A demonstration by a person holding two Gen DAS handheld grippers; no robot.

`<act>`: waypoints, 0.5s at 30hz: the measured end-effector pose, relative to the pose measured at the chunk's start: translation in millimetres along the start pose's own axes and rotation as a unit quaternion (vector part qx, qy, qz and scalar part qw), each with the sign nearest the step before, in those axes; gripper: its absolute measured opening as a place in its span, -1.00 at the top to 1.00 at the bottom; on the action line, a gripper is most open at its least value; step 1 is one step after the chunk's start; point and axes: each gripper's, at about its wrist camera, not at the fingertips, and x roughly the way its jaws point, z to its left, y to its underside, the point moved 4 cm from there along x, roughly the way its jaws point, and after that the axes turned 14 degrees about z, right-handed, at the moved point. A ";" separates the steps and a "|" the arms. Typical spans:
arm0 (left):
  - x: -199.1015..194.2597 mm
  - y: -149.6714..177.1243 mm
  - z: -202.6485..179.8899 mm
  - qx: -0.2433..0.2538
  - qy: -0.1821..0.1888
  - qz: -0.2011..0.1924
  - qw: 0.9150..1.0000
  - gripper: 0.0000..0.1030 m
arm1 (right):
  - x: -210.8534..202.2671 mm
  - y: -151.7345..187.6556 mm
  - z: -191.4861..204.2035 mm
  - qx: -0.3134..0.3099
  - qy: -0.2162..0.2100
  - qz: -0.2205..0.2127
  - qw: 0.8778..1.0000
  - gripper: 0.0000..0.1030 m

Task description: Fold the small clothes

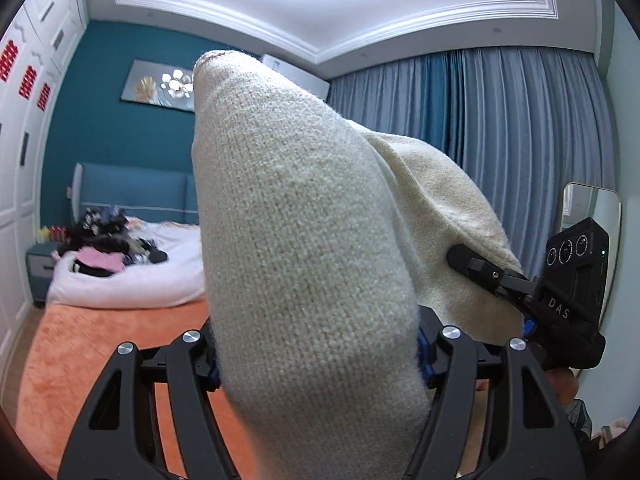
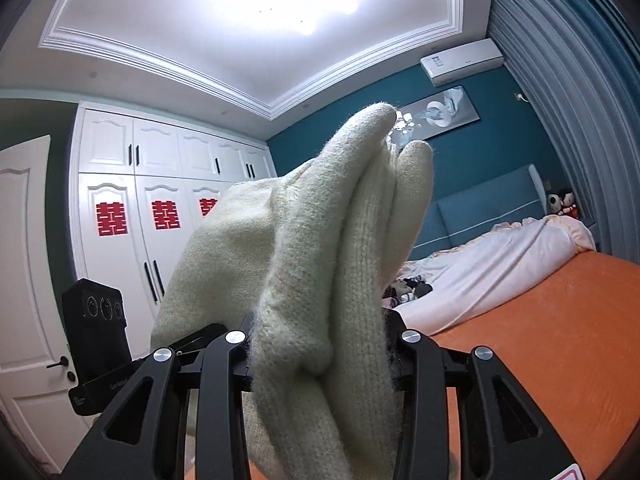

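A cream knitted garment [image 1: 304,248] hangs between both grippers, held up in the air above the orange bed. My left gripper [image 1: 318,360] is shut on one part of it; the knit drapes over the fingers and fills the middle of the view. My right gripper [image 2: 320,356] is shut on a bunched, folded part of the same garment [image 2: 320,264]. In the left wrist view the right gripper [image 1: 516,280] shows at the right, clamped on the garment's far edge. In the right wrist view the left gripper's body [image 2: 96,340] shows at the lower left.
An orange bedspread [image 1: 80,360] lies below. A white quilt [image 1: 132,280] with a pile of dark and pink clothes [image 1: 108,244] lies near the blue headboard [image 1: 136,192]. White wardrobes [image 2: 132,208], a door [image 2: 24,264], blue curtains [image 1: 500,140] and a mirror [image 1: 588,212] surround the bed.
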 end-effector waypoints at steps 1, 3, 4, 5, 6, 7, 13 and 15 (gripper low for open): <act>-3.9 -0.8 8.9 -0.001 -0.007 -0.003 1.000 -0.29 | 11.6 1.5 5.1 0.004 -0.007 0.003 1.000 0.31; -10.2 1.7 23.4 -0.011 -0.012 -0.002 1.000 -0.30 | 27.9 4.2 5.7 0.018 -0.020 0.012 1.000 0.30; -16.6 2.5 32.7 -0.019 -0.011 0.003 1.000 -0.30 | 36.2 8.0 5.6 0.025 -0.023 0.019 0.999 0.30; -18.4 6.1 39.3 -0.028 -0.009 0.010 1.000 -0.30 | 45.9 12.5 4.0 0.032 -0.023 0.029 0.999 0.30; -17.8 11.4 47.9 -0.037 -0.008 0.019 0.999 -0.30 | 57.0 18.2 1.3 0.038 -0.020 0.041 0.998 0.30; -12.6 19.0 60.1 -0.050 -0.007 0.030 0.998 -0.30 | 67.9 24.8 -0.9 0.045 -0.017 0.054 0.997 0.30; 45.4 109.7 137.0 -0.145 -0.027 0.139 0.979 -0.30 | 158.7 129.6 -66.3 0.119 0.010 0.182 0.976 0.29; 74.9 163.3 161.1 -0.179 -0.041 0.189 0.965 -0.30 | 190.7 196.3 -102.7 0.160 0.019 0.243 0.957 0.28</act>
